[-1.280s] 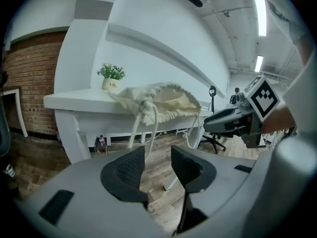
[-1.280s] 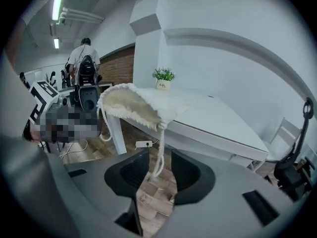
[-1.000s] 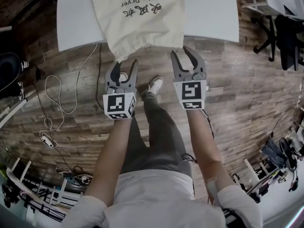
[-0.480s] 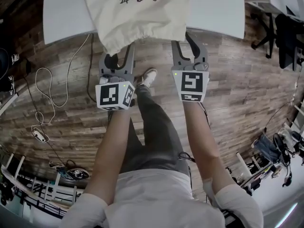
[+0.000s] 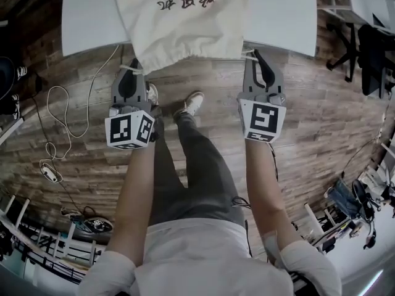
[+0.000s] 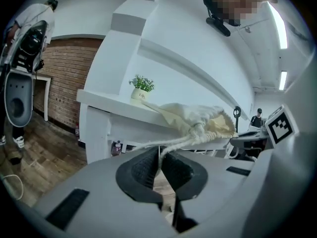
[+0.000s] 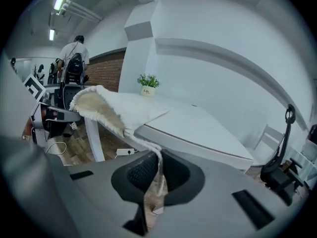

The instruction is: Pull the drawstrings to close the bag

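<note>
A cream drawstring bag point(image 5: 185, 23) with printed lettering lies on the white table point(image 5: 278, 11), its gathered mouth hanging over the near edge. My left gripper point(image 5: 131, 70) is at the mouth's left corner, shut on the left drawstring point(image 6: 171, 144), which runs from the bag point(image 6: 198, 118) down between the pads. At the right corner, my right gripper point(image 5: 258, 55) has its jaws closing on the right drawstring point(image 7: 148, 145). That cord drops from the bag point(image 7: 114, 105) and is pinched between the pads.
A white cable point(image 5: 62, 116) loops on the wooden floor at the left. Dark office chairs point(image 5: 370, 48) stand at the far right. A small potted plant point(image 6: 141, 86) sits on the table's far side. The person's shoe point(image 5: 194, 100) is below the table edge.
Both grippers went forward to the bag's mouth and apart to its corners. Their jaws, wide open before, have closed on the drawstrings.
</note>
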Available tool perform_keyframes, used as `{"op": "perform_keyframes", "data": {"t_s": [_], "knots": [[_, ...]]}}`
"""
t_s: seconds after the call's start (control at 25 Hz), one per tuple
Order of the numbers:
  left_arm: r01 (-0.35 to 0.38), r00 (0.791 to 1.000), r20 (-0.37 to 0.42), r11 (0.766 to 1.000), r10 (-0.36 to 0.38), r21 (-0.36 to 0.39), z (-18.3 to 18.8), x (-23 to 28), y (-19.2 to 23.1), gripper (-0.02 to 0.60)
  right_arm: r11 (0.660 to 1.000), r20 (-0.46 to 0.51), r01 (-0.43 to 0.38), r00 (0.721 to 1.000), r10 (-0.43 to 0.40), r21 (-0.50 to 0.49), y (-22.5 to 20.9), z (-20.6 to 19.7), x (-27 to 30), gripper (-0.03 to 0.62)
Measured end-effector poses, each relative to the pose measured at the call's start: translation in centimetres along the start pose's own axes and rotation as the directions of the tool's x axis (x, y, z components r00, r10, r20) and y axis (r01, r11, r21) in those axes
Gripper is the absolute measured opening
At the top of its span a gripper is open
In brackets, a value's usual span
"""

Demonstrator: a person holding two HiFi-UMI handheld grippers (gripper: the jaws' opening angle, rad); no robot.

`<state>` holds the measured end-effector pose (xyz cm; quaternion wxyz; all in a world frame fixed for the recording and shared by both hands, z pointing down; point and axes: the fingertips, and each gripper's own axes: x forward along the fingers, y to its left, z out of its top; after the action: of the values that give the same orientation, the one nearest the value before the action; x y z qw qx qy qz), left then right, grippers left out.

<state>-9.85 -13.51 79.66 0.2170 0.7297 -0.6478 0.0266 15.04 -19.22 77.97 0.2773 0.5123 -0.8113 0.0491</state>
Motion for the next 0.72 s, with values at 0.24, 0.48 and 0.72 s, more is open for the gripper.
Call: {"op": "perform_keyframes", "data": {"t_s": [0.24,0.48,0.72], "knots": [[-0.001,1.000,-0.016,0.996,0.003,0.086,2.4,-3.0,1.2,0.023,0.998,0.004,0.062,0.998,-0.062,-0.013,-2.9,1.5,-2.0,0.046],[-0.007,1.000,-0.016,0.990,0.009,0.143,4.5,-4.4,1.9,0.021,0.990,0.010,0.142,0.990,-0.141,-0.023,-6.5,2.1,-2.9,0.044],[0.018,1.000,0.019,0.992,-0.021,0.127,7.8,-6.1,1.2,0.021,0.979,0.029,0.202,0.979,-0.201,-0.031,-9.3,4.4,-4.0,0.043]]}}
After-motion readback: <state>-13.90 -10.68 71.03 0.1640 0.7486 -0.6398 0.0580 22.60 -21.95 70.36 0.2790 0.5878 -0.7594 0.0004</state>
